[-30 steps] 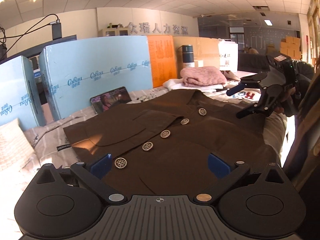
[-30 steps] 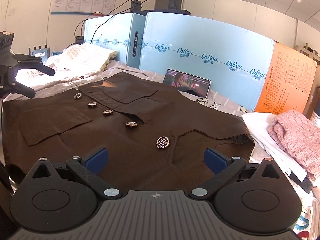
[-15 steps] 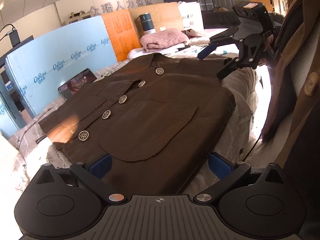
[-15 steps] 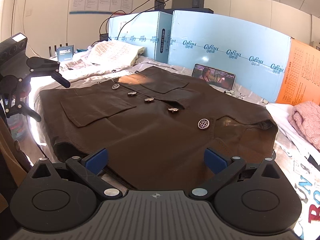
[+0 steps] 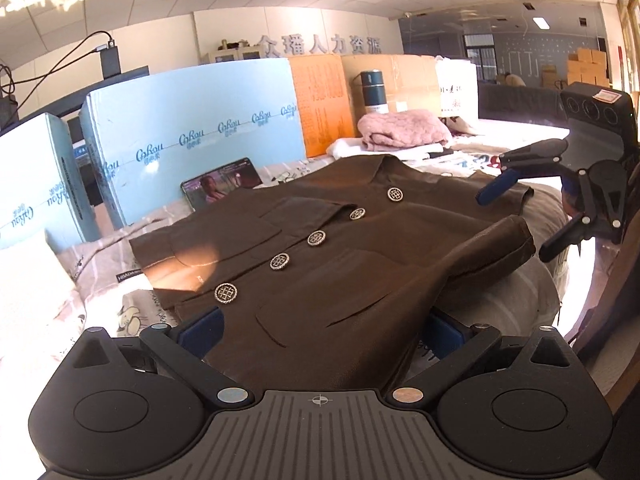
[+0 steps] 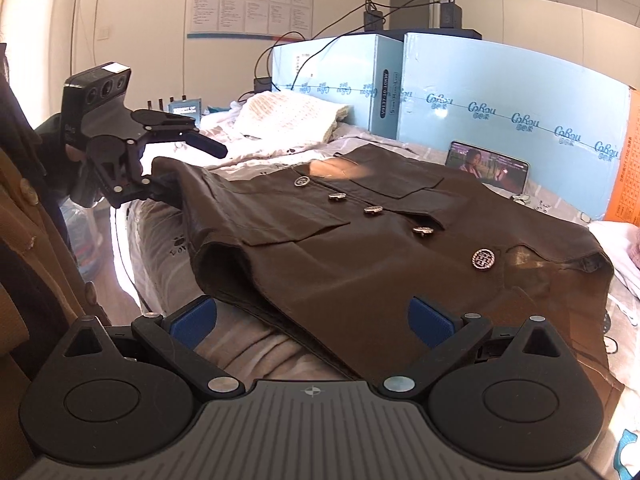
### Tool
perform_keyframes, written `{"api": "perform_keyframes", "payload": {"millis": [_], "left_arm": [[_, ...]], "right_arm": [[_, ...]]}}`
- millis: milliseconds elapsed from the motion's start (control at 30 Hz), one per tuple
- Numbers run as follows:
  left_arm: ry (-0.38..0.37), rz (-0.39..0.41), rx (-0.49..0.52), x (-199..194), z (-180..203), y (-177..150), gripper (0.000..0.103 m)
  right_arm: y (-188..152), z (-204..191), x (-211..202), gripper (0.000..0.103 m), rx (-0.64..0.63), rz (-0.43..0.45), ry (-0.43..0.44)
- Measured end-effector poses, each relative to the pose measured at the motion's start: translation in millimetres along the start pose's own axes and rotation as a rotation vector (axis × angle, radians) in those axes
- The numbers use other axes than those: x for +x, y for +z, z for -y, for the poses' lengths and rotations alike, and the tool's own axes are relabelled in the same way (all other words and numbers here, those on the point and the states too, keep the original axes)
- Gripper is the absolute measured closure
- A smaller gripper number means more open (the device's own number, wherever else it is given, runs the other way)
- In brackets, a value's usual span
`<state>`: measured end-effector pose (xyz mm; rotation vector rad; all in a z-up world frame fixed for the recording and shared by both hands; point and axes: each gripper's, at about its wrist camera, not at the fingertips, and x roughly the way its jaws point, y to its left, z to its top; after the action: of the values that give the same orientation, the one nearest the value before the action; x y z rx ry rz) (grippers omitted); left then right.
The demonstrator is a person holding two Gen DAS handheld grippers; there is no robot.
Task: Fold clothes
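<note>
while both tools (image 5: pixel 320 330) (image 6: pixel 312 322) gape — brown jacket (image 5: pixel 340 264) lies between.

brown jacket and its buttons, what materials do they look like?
Brown button-front jacket: looks like matte woven cloth, maybe a suede-like finish; it drapes softly and shows no sheen. Round patterned buttons: probably metal or metal-look plastic, given the silvery glints.
</note>
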<state>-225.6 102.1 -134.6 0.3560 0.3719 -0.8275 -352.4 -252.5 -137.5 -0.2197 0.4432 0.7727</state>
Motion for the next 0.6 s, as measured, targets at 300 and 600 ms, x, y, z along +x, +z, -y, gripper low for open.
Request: {"api": "perform_keyframes", "payload": {"millis": [300, 600], "left_arm": [[-0.009, -0.026, -0.003, 4, -6, -6, 0.000], [-0.026, 0.007, -0.052, 3, -30, -15, 0.000]], "right_arm": [[24, -6, 37, 0.078, -0.023, 0.074, 0.122], [31, 16, 22, 0.092, 0.090, 0.175, 0.081]]}}
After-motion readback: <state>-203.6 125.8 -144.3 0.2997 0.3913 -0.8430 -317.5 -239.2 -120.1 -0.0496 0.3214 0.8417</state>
